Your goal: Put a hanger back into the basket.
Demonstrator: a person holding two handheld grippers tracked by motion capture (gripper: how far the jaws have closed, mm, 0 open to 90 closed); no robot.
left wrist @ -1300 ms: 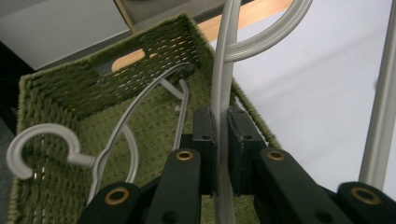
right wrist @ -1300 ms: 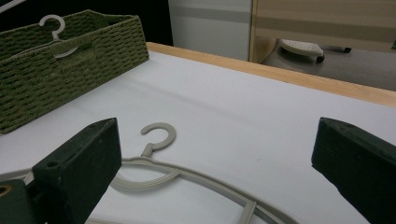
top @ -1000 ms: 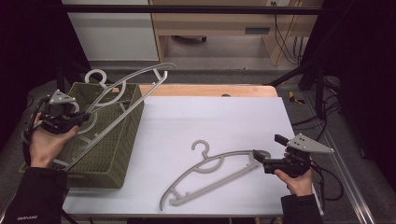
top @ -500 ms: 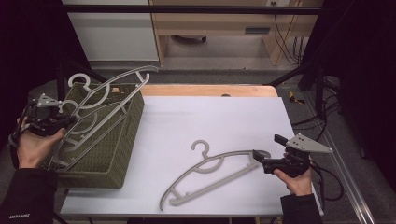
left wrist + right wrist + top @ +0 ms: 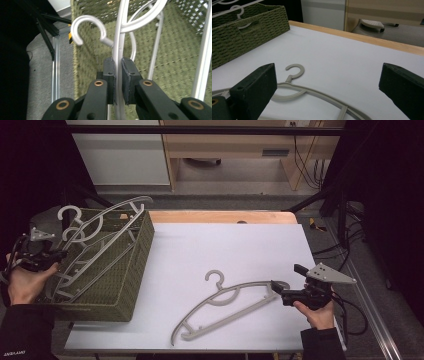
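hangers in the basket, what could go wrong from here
The left gripper is shut on one thin hanger whose hook and arm stick out over the green basket rim; it may snag the other hanger there or tip the basket. The right gripper is open over the table hanger.

One grey hanger (image 5: 97, 227) slants across basket (image 5: 125, 285); another (image 5: 227, 302) lies flat.

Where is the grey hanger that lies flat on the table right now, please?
In the high view, the grey hanger lies on the white table, right of the green basket, its end beside the right tongs.
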